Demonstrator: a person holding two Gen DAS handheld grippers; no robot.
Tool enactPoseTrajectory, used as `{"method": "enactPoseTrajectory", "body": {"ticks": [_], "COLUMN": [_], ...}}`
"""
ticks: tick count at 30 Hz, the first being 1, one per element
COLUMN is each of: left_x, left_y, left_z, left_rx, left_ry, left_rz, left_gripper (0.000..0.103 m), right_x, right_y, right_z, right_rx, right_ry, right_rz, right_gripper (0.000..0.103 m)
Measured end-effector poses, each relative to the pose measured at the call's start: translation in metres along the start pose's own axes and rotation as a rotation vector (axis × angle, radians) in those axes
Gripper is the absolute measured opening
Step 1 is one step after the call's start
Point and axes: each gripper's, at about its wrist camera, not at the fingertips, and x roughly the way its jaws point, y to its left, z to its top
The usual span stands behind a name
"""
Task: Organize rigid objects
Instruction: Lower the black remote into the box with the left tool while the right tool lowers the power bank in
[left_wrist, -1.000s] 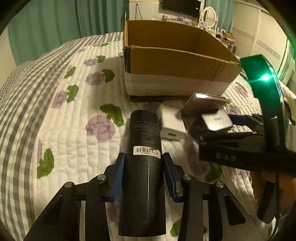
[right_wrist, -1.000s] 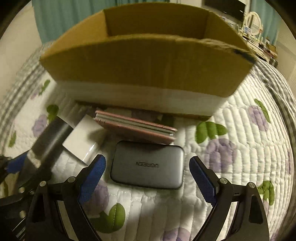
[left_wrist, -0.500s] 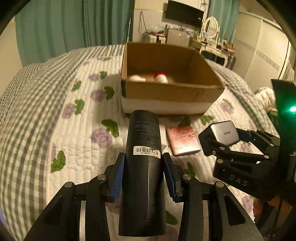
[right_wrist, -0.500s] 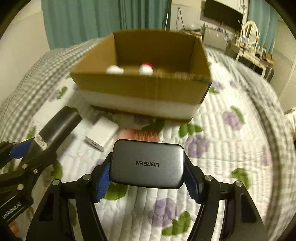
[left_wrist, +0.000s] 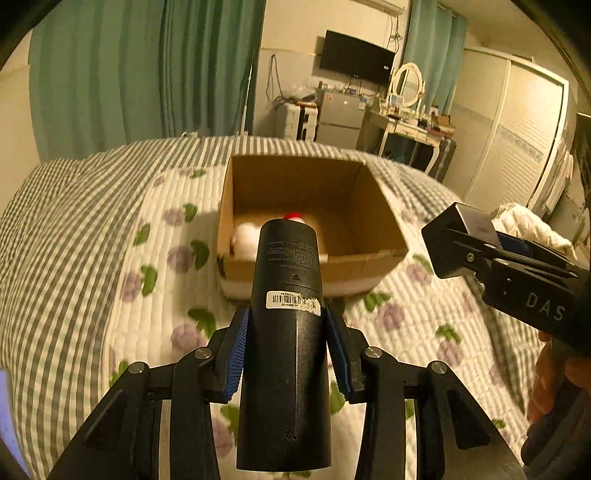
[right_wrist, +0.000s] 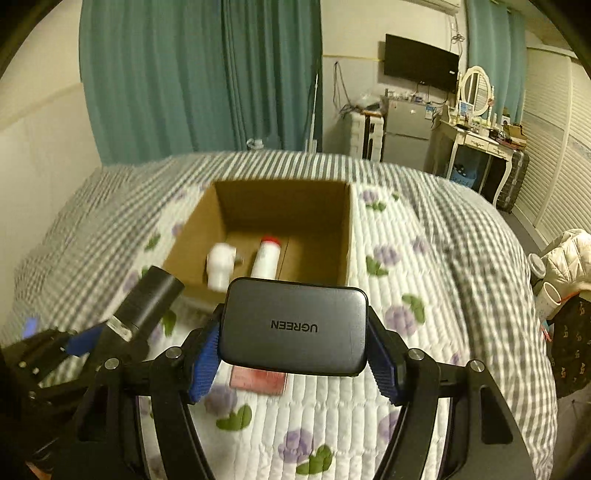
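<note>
A quilted bed (right_wrist: 424, 369) carried an open cardboard box (left_wrist: 314, 192) with two white bottles (right_wrist: 221, 264) inside. Short of it, the left gripper (left_wrist: 288, 347) clamped a black can (left_wrist: 286, 332); the right gripper (right_wrist: 293, 350) gripped a grey charger (right_wrist: 293, 325). A pink notebook (right_wrist: 258, 382) lay on the quilt beneath.

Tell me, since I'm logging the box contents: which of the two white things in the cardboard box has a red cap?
The white bottle lying on the right, its red cap toward the far wall of the cardboard box. The other white thing, left of it, shows no red.
</note>
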Motion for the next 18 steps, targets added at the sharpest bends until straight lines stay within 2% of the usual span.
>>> {"method": "enactPoseTrajectory", "body": {"ticks": [5, 10, 18], "left_x": [0.010, 0.038, 0.094], "left_y": [-0.004, -0.003, 0.001], "left_z": [0.034, 0.064, 0.081], "left_rx": [0.007, 0.014, 0.021], "left_ry": [-0.047, -0.061, -0.039], "left_rz": [-0.009, 0.025, 0.066], "left_gripper": [0.040, 0.041, 0.041], "right_x": [0.003, 0.019, 0.060], "right_y": [-0.009, -0.018, -0.018], "right_z": [0.025, 0.051, 0.078], "right_rx": [-0.001, -0.009, -0.047], "right_ry": [-0.028, -0.039, -0.046], "right_rz": [-0.009, -0.027, -0.049], "right_gripper": [0.068, 0.068, 0.068]}}
